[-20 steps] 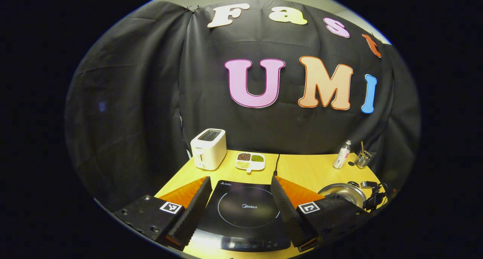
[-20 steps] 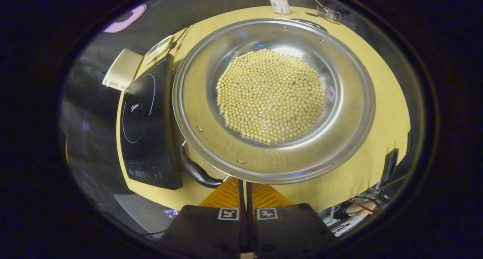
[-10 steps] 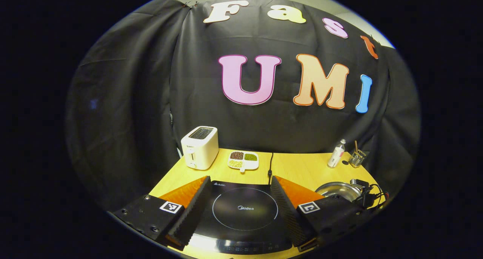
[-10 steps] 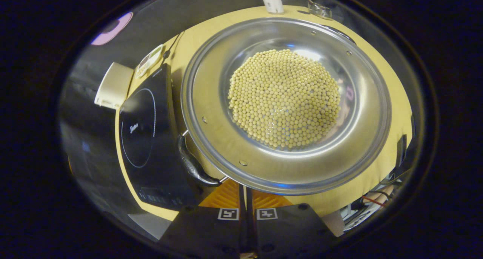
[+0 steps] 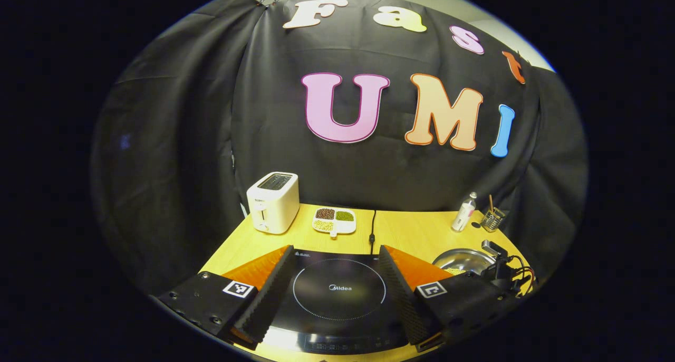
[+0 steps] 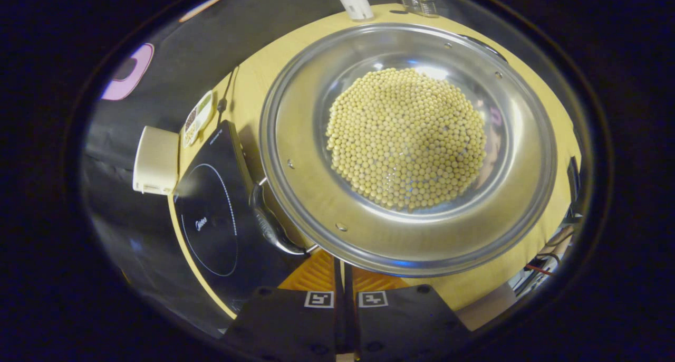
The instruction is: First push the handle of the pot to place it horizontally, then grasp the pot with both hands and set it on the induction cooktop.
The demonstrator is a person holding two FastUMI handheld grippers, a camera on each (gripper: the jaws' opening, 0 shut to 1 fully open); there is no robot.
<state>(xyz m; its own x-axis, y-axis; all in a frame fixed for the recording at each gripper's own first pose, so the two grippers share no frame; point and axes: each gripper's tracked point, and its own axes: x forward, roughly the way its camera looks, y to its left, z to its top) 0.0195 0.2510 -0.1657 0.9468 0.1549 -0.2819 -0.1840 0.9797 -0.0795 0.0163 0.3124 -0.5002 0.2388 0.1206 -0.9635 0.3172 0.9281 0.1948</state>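
Note:
A steel pot (image 6: pixel 408 140) holding yellow beans sits on the wooden table (image 6: pixel 263 72) just right of the black induction cooktop (image 6: pixel 211 219). Its black handle (image 6: pixel 269 227) points toward the cooktop's near corner. My right gripper (image 6: pixel 343 264) is shut with the fingers pressed together. Their tips reach under the pot's near rim, right beside the handle. In the left gripper view my left gripper (image 5: pixel 336 249) stands open over the near part of the cooktop (image 5: pixel 337 291), nothing between its fingers. The pot (image 5: pixel 461 259) lies to its right, with the other gripper (image 5: pixel 501 269) and its cables at the pot's right side.
A white toaster (image 5: pixel 272 201) and a divided dish of beans (image 5: pixel 334 220) stand at the back left. The cooktop's cord (image 5: pixel 372 227) runs toward the wall. A small bottle (image 5: pixel 464 212) and a glass holder (image 5: pixel 492 219) are at the back right.
In the right gripper view the pot's handle has swung toward the cooktop's edge and the view has turned. The left gripper has drawn back slightly, still open.

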